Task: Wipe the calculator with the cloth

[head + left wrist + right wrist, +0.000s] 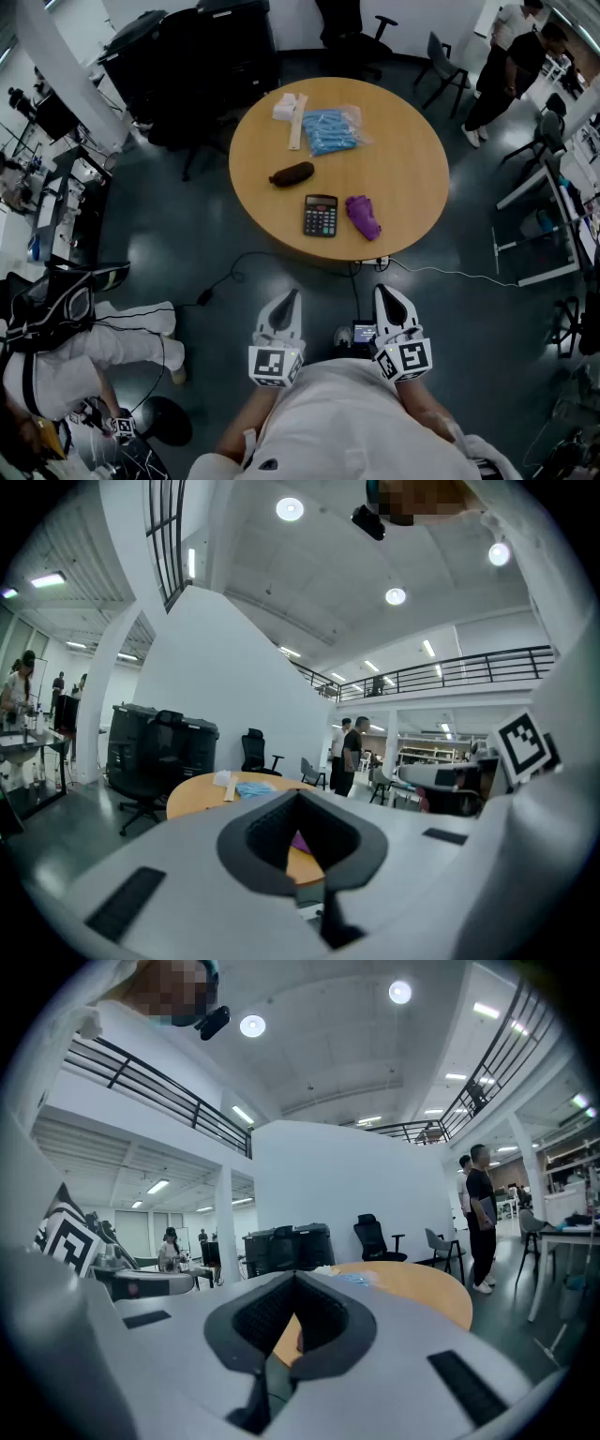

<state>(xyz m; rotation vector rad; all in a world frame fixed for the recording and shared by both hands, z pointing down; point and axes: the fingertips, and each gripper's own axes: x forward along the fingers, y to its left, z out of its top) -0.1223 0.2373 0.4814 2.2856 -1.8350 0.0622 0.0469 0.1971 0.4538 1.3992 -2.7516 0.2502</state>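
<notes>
Round wood table (412,173) w/ calculator (321,216), purple cloth (363,217) beside it, brown lump (292,174), blue pkg (333,130).

The cloth (363,217) lies just right of the calculator (321,216) (both on the table (412,159)).

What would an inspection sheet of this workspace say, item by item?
Surface: round wooden table.
Job's things: calculator near the front edge; purple cloth just to its right, untouched.
Clutter: brown lump, blue packet, pale stick, white pad.
Grippers: left gripper and right gripper both shut, empty, short of the table.
Cables: black cable and white cable on the floor.
Surroundings: office chair, people standing, seated person.
</notes>
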